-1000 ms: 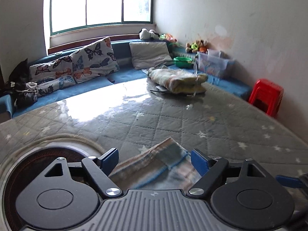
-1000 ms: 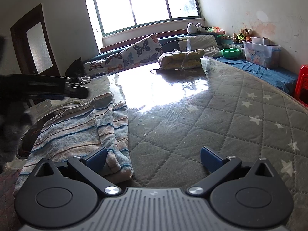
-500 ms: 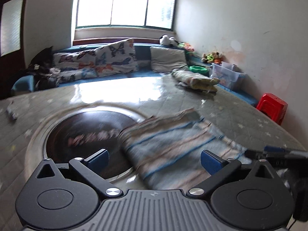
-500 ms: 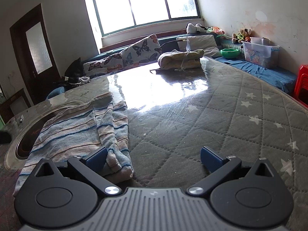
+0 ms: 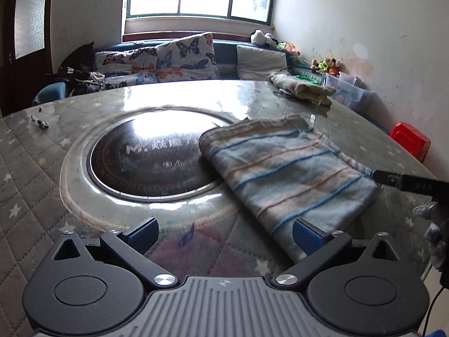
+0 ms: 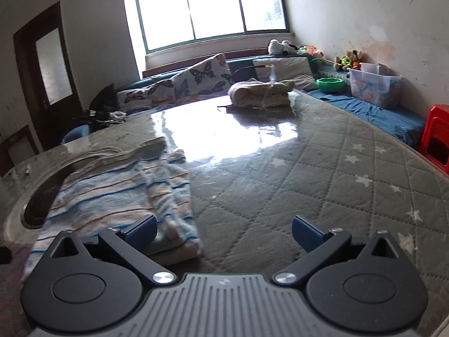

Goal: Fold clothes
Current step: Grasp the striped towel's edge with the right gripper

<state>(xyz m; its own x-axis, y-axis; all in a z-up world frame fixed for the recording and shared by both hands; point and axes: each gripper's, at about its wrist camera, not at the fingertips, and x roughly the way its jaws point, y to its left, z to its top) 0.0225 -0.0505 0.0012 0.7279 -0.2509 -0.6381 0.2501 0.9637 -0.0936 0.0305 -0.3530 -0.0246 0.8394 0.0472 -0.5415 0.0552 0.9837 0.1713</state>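
Observation:
A folded blue, white and tan striped garment lies flat on the quilted grey table cover, partly over a round dark hob plate. My left gripper is open and empty, held back from the garment's near edge. My right gripper is open and empty, its left finger just above the garment's near right corner. The right gripper's finger also shows at the right edge of the left wrist view.
A folded yellowish blanket lies at the table's far side. A bench with butterfly cushions runs under the window. A plastic storage box, a green bowl and a red stool stand at the right.
My left gripper has pulled back and away from the garment and turned left, so the whole folded garment and hob plate now show. The right gripper has barely moved.

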